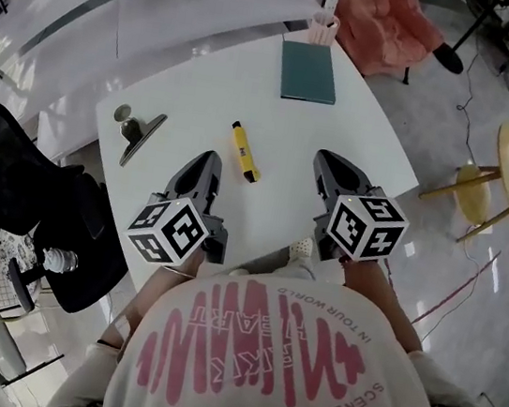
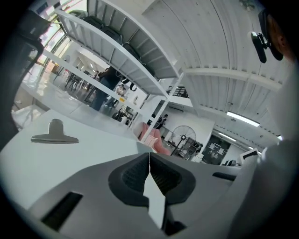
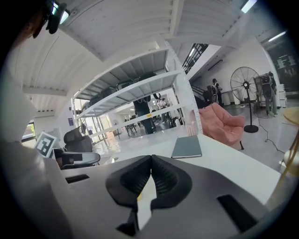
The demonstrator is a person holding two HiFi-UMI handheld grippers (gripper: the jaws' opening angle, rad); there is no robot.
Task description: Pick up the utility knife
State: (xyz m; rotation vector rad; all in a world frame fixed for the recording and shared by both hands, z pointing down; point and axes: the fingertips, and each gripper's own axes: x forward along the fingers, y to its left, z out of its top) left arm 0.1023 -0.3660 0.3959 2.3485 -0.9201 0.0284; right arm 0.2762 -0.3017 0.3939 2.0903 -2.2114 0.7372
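**Utility knife (image 1: 243, 152) lies untouched between two shut grippers**

At the table's (image 1: 367, 148) left side rests a metal clip (image 1: 138, 128), also seen flat on the white top in the left gripper view (image 2: 55, 135). Just right of it, the left gripper (image 1: 209, 165) hangs over the table with its jaws pressed together and nothing between them (image 2: 149, 156). The yellow knife lies on the bare tabletop between the two grippers, apart from both, its dark tip towards the person. To its right, the right gripper (image 1: 329, 163) also has its jaws together and empty (image 3: 151, 161). Beyond it, near the far edge, a teal notebook (image 1: 308, 71) lies flat (image 3: 187, 147).
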